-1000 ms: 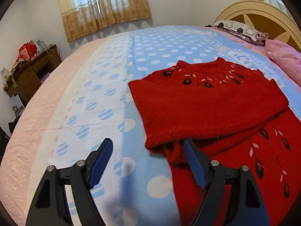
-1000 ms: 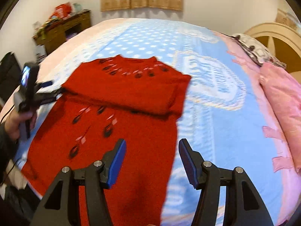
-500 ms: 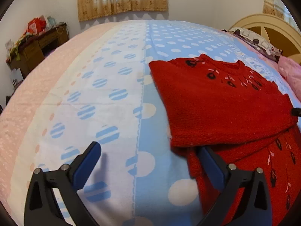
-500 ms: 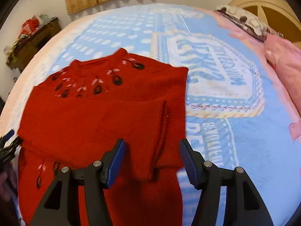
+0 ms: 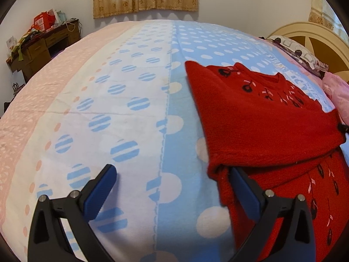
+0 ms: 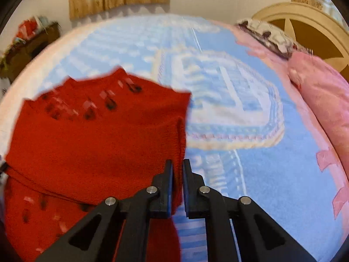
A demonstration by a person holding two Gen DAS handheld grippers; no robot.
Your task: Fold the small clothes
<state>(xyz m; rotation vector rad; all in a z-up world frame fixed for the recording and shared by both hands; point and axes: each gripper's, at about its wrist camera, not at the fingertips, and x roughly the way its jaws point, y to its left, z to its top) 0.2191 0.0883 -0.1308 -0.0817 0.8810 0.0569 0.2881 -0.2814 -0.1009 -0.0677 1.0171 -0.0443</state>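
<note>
Both ends matter: your right gripper [image 6: 177, 170] is clenched on the red sweater [image 6: 93, 144] fold edge, left gripper [image 5: 172, 187] released, sweater corner at its right finger.

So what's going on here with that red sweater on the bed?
A person holding a gripper in each hand is folding a red sweater spread on the bed. The right gripper has shut on the sweater's folded edge, near its right side. The left gripper is open at the opposite edge, one finger beside the fabric, gripping nothing yet.
</note>
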